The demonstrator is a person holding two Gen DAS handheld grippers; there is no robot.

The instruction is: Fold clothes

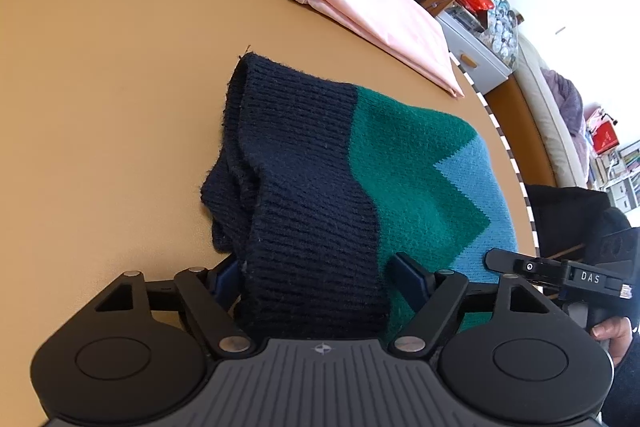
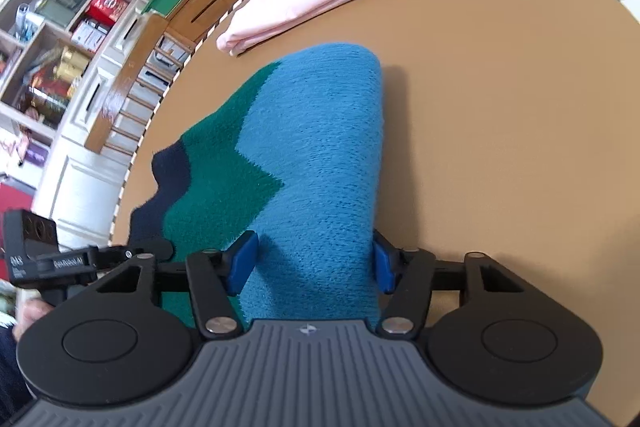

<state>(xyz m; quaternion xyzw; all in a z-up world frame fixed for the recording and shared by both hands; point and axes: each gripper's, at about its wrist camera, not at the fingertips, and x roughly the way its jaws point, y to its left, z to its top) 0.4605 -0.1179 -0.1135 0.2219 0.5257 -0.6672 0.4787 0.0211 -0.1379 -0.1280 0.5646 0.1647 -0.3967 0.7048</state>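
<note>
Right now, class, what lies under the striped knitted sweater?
The tan table lies under the sweater. Both tongs, left and right, straddle its near end. Anything beneath its folds is covered.

The sweater (image 1: 320, 187) hides the table (image 1: 100, 87) beneath it, and its near end vanishes behind each gripper body. Shelf clutter beyond the table stays too small to identify.

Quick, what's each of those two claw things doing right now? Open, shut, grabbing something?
Left gripper: shut on the navy end of the knitted sweater.
Right gripper: shut on the sweater's blue end.
</note>
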